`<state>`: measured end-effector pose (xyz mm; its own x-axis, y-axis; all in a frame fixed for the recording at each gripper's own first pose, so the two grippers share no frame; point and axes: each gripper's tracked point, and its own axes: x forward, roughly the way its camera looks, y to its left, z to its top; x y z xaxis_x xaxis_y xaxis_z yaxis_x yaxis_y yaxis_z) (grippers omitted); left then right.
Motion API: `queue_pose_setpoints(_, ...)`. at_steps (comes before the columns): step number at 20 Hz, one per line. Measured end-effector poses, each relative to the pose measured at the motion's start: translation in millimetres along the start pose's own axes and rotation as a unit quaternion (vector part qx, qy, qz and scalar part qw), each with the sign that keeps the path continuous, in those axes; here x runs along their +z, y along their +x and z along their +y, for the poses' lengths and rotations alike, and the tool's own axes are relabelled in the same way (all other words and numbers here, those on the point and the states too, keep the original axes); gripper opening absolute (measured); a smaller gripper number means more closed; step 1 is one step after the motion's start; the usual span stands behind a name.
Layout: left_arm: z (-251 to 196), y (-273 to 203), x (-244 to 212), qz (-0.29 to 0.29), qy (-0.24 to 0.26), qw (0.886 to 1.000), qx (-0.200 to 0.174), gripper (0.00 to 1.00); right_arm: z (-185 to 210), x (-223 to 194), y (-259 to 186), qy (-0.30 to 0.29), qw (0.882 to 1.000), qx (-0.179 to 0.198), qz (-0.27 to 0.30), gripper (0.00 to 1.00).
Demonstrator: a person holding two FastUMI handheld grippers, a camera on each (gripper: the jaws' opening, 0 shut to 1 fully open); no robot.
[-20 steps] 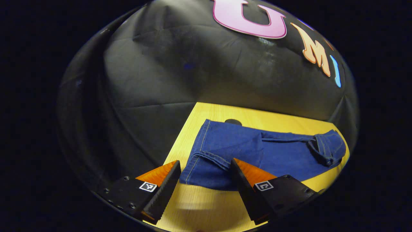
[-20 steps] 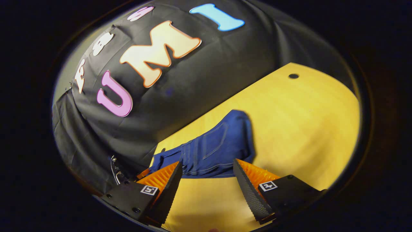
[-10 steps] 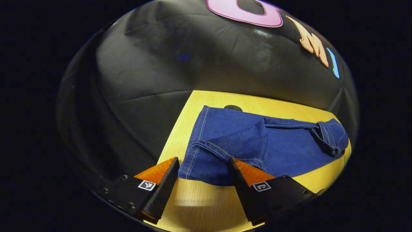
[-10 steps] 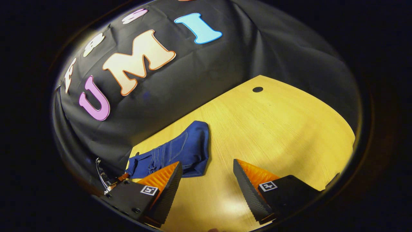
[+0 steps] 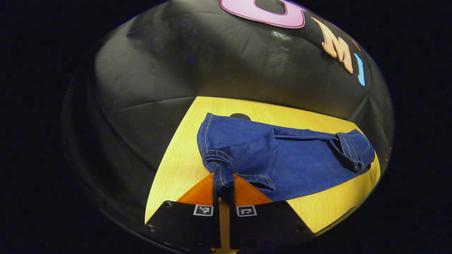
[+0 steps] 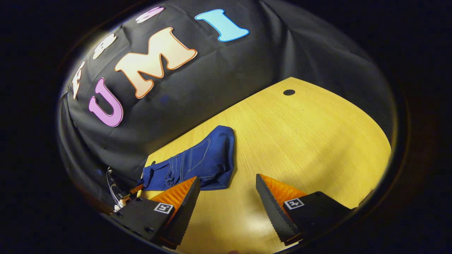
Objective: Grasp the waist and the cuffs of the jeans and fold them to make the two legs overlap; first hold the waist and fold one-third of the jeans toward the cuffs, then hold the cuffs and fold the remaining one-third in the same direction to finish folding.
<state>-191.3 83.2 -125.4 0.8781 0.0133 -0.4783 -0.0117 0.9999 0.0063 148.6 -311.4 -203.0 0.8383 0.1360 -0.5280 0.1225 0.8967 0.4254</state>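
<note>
Currently the jeans [image 5: 293, 158] lie lengthwise on the table [image 5: 176, 165], legs not yet stacked. The left tongs [image 5: 224, 187] are pressed together on the near cuff [image 5: 220, 169], which puckers up between them; this hold suits carrying one leg over onto the other. The right tongs [image 6: 226, 201] are spread and hold nothing, low over bare table [image 6: 300, 141] just beside the waist [image 6: 212, 158], apparently set to take that end. Half a second earlier the left tongs stood spread on either side of the cuff; they have since closed. The right tongs have hardly shifted.
</note>
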Motion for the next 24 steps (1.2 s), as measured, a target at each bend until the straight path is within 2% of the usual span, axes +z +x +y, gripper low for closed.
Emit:
queue_pose_setpoints(3,-12.3,-9.4,20.8,-0.04,-0.047,0.998,-0.011,0.04,-2.8,9.5,-6.3,0.001,1.0,-0.007,-0.012,0.98)
queue_pose_setpoints(4,-21.4,-16.6,32.9,-0.063,-0.06,0.996,-0.026,0.06,-4.1,14.0,-9.4,0.003,1.0,-0.01,-0.017,0.98)
queue_pose_setpoints(7,-70.6,-40.9,61.3,-0.091,-0.073,0.989,-0.086,0.01,-7.6,24.1,-17.5,0.015,0.999,-0.009,-0.029,0.98)
queue_pose_setpoints(10,-130.2,-54.7,81.5,-0.097,-0.067,0.984,-0.131,0.04,-12.6,30.1,-28.6,0.028,0.999,0.0,-0.038,0.98)
queue_pose_setpoints(11,-153.1,-59.8,88.4,-0.1,-0.065,0.982,-0.148,0.01,-14.6,34.2,-31.3,0.03,0.999,0.002,-0.043,0.98)
queue_pose_setpoints(12,-173.3,-64.8,95.2,-0.105,-0.063,0.979,-0.163,0.04,-17.5,37.6,-35.2,0.031,0.998,0.003,-0.048,0.98)
queue_pose_setpoints(14,-215.5,-75.2,109.9,-0.111,-0.062,0.974,-0.189,0.01,-24.7,44.7,-40.3,0.035,0.998,0.003,-0.056,0.98)
queue_pose_setpoints(20,-321.3,-95.6,134.0,-0.114,-0.023,0.969,-0.219,0.01,-62.3,59.2,-49.0,0.025,0.998,-0.012,-0.063,0.98)
queue_pose_setpoints(24,-382.6,-97.4,142.2,-0.104,-0.021,0.963,-0.249,0.01,-79.8,64.9,-49.9,0.027,0.998,-0.005,-0.057,0.98)
